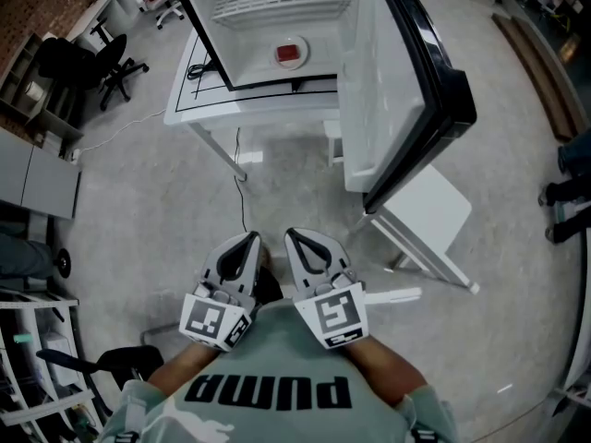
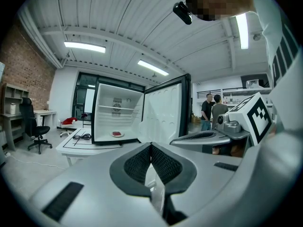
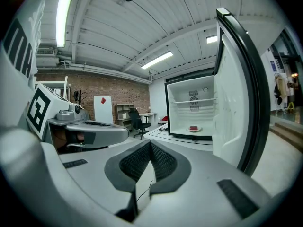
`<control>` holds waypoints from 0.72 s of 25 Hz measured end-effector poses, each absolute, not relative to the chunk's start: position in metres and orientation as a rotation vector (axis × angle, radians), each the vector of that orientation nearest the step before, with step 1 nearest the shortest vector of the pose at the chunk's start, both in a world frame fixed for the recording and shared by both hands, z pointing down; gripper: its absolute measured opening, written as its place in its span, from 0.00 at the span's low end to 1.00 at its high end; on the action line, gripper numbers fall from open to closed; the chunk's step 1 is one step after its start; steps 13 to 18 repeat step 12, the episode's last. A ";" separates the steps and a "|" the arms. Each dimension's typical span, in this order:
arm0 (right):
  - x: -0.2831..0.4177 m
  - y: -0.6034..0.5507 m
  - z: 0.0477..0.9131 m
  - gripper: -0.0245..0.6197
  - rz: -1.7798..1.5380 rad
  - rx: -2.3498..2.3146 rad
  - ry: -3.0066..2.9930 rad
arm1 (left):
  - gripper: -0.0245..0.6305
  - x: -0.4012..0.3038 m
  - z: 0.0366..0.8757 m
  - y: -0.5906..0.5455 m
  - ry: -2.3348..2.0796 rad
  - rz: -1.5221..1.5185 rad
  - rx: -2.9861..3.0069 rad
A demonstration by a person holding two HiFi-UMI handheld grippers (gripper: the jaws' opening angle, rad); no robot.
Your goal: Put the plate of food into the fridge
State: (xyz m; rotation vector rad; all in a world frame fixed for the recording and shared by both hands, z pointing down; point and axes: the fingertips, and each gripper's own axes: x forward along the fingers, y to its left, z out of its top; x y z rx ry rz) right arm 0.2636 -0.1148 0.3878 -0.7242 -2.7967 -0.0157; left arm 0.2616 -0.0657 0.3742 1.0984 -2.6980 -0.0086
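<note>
A white plate with red food (image 1: 291, 53) rests on the floor of the small fridge (image 1: 242, 55), whose door (image 1: 392, 81) stands wide open to the right. The plate also shows far off, inside the fridge, as the plate (image 2: 117, 134) in the left gripper view and the plate (image 3: 194, 128) in the right gripper view. Both grippers are held close to the person's chest, well back from the fridge. The left gripper (image 1: 251, 238) (image 2: 151, 145) is shut with nothing in it. Beside it, the right gripper (image 1: 291, 235) (image 3: 150, 143) is shut and holds nothing.
The fridge stands on a white table (image 1: 268, 109) with a black cable (image 1: 199, 70) at its left end. A white side table (image 1: 434, 210) sits under the open door. An office chair (image 1: 102, 63) is at the far left. Two people (image 2: 213, 110) stand in the background.
</note>
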 end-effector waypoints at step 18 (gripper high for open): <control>0.262 -0.116 0.389 0.04 -0.019 -0.717 -2.792 | 0.04 0.259 0.375 -0.067 -2.691 -0.014 1.110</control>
